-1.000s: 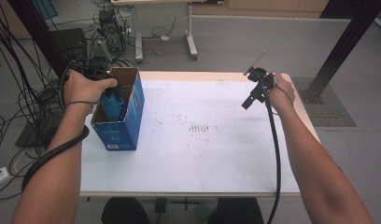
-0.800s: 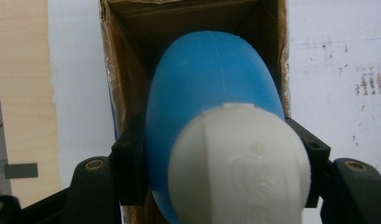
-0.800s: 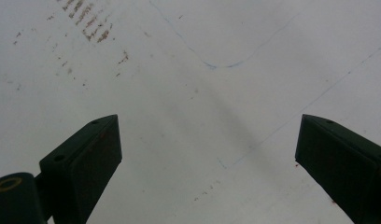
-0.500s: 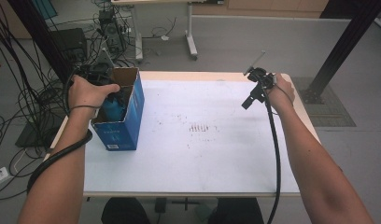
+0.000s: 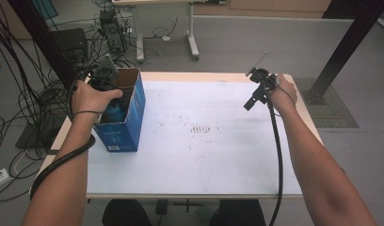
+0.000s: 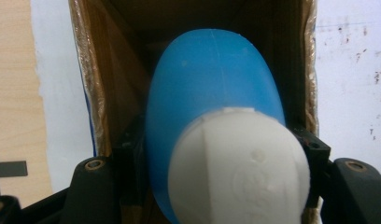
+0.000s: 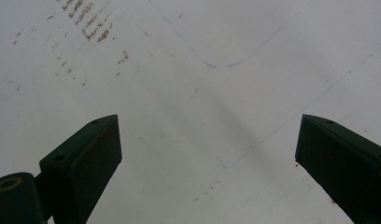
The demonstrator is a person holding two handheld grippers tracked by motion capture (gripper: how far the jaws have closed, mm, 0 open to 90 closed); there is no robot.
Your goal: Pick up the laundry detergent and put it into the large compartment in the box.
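Clamped on the blue bottle just below its white cap, the left gripper's fingers press its sides inside the open blue cardboard box, at the left of the high view. At the upper right of that view, the right gripper hangs above the table, jaws wide apart and empty.

A likely risk: the bottle's smooth, rounded shoulder could slip from the pads, or the bottle could catch the box wall and tip the box, which stands near the table's left edge.

Scuff marks and faint pen lines mark the white tabletop. Grey floor lies beyond, with tangled black cables at upper left.
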